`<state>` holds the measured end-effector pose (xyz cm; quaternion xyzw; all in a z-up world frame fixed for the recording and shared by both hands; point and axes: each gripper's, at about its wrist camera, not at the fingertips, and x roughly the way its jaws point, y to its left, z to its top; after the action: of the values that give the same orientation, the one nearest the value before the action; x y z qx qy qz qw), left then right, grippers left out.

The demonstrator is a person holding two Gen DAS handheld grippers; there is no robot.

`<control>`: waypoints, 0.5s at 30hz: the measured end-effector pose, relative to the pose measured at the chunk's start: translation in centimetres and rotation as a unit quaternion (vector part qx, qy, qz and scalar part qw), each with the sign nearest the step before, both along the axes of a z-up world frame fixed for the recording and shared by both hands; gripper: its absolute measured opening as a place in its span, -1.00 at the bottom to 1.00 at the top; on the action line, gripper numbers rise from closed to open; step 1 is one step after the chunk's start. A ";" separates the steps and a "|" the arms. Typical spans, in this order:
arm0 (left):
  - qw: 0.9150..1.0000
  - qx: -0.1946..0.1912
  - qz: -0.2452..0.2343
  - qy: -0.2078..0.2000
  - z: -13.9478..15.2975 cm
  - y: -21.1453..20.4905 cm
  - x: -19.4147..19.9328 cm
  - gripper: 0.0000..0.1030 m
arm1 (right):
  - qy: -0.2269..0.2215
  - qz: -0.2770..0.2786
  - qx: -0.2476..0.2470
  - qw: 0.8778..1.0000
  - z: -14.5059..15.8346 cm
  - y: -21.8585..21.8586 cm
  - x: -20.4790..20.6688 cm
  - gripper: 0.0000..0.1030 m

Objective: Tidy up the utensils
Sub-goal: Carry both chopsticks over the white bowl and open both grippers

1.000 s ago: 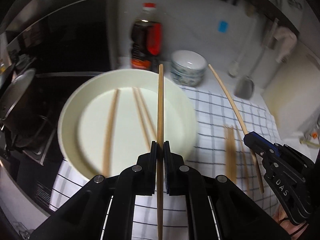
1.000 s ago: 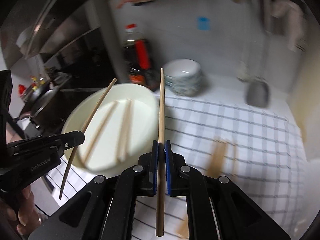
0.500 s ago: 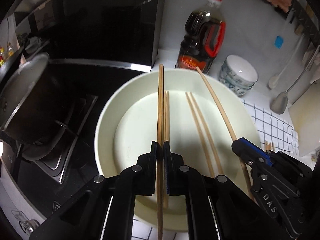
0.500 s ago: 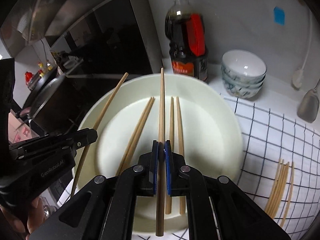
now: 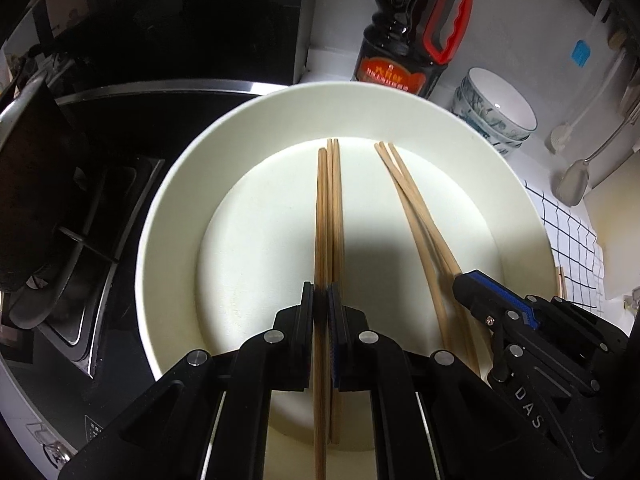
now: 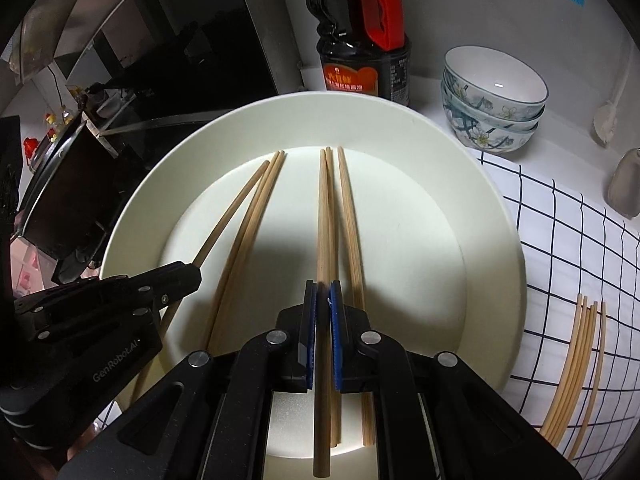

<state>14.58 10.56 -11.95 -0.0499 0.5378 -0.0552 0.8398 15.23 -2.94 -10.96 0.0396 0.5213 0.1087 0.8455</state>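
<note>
A big white plate [image 5: 180, 184] [image 6: 492, 208] holds several wooden chopsticks lying lengthwise. My left gripper [image 5: 320, 296] is shut on one chopstick [image 5: 321, 208] and holds it low over the plate, beside a lying pair [image 5: 337, 200]. My right gripper [image 6: 322, 292] is shut on another chopstick [image 6: 322, 220], also low over the plate, next to two lying ones [image 6: 348, 216]. Each gripper shows in the other's view: the right gripper [image 5: 460, 280] at the plate's right side, the left gripper [image 6: 194, 276] at its left. A bundle of loose chopsticks [image 6: 576, 360] lies on the checked cloth.
A dark sauce bottle [image 5: 408, 40] [image 6: 360, 40] and stacked patterned bowls [image 5: 496, 112] [image 6: 492, 100] stand behind the plate. A black stove with a pot [image 5: 36, 200] lies to the left. The checked cloth [image 6: 568, 240] covers the counter on the right, and a ladle [image 5: 576, 180] hangs by the wall.
Both grippers have moved left from over the checked cloth to above the plate and come down. Their chopsticks now lie close along those in the plate. Both stay shut.
</note>
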 end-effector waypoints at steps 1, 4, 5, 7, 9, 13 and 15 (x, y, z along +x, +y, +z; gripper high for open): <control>1.000 -0.001 0.000 0.004 -0.2 0.0 0.1 -0.85 | 0.001 0.000 -0.001 1.000 0.0 0.0 0.0 -0.87; 1.000 -0.006 0.001 0.013 -0.3 0.2 0.1 -0.85 | 0.003 0.001 -0.003 1.000 -0.1 0.0 0.2 -0.87; 1.000 -0.005 0.003 0.012 -0.2 0.4 0.0 -0.84 | 0.002 0.002 -0.003 1.000 0.0 0.0 0.2 -0.87; 1.000 -0.008 0.008 0.012 0.1 0.6 -0.1 -0.80 | -0.002 0.000 -0.008 1.000 0.3 -0.1 0.1 -0.77; 1.000 -0.014 0.016 0.017 0.3 0.9 -0.1 -0.59 | -0.012 -0.002 -0.014 1.000 0.7 -0.2 0.0 -0.72; 0.999 -0.012 0.041 0.004 1.2 1.7 -0.7 0.17 | -0.025 -0.005 -0.021 0.999 1.6 -1.0 -0.7 -0.53; 0.999 -0.005 0.050 -0.007 1.9 1.9 -1.1 0.40 | -0.027 -0.007 -0.018 0.999 1.9 -1.4 -1.1 -0.48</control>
<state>13.52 12.42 -10.04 -0.0808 0.5282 -0.0165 0.8451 14.15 -4.35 -9.06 0.0255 0.4998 0.0943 0.8606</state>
